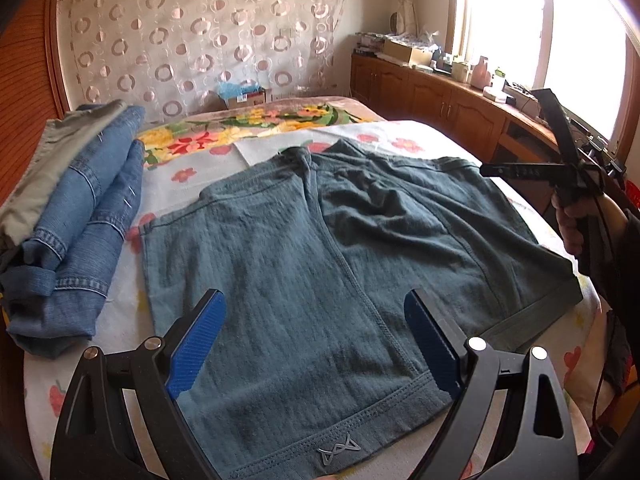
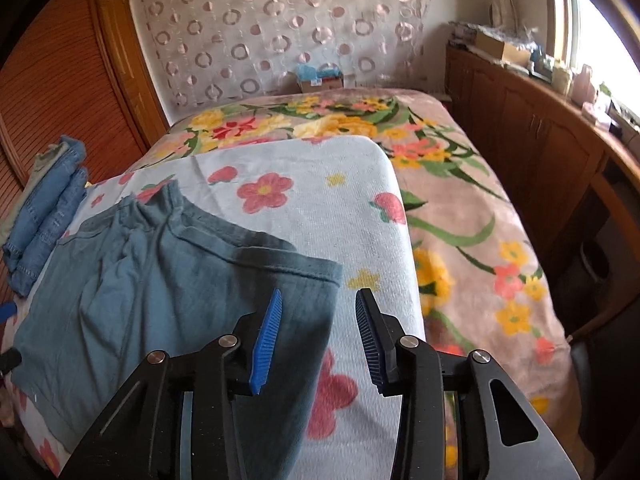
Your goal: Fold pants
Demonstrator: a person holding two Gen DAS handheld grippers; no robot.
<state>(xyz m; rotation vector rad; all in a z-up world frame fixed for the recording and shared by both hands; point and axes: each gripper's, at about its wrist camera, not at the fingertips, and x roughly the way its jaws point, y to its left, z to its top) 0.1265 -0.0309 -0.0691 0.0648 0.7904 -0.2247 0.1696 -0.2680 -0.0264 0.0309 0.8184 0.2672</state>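
Teal knit shorts (image 1: pixel 320 248) are laid flat on a floral towel (image 2: pixel 320 184) spread over the bed's flowered blanket (image 2: pixel 480 240), waistband nearest the left wrist cam, leg openings toward the far side. No fold is seen yet; judged to be the pre-grasp stage.

Left gripper (image 1: pixel 316 336) is held wide open above the waistband w/ the centre seam between its blue pads (image 1: pixel 196 340); nothing is gripped. Right gripper (image 2: pixel 318 336) is part-way closed, a clear gap left between the jaws, and nothing is pinched: the right-hand edge of the shorts lies under and just beside its left pad, bare towel shows below the gap. In the left view it is seen raised off the fabric at the right, held by a hand (image 1: pixel 572 224).

For a good step:
- Right jaws prob. need reopening before descent, so the hem edge is taken whole, both layers.
- Grips are best placed at matching corners of one side, so the fold runs along the centre seam.
- Wrinkles near the crotch should be smoothed first, or they'll be locked in.
- The lift should be kept low; the towel shouldn't be snagged w/ the cloth.

Folded jeans (image 1: pixel 80 216) lie stacked to the left, just beside the shorts, so that side is better kept clear.
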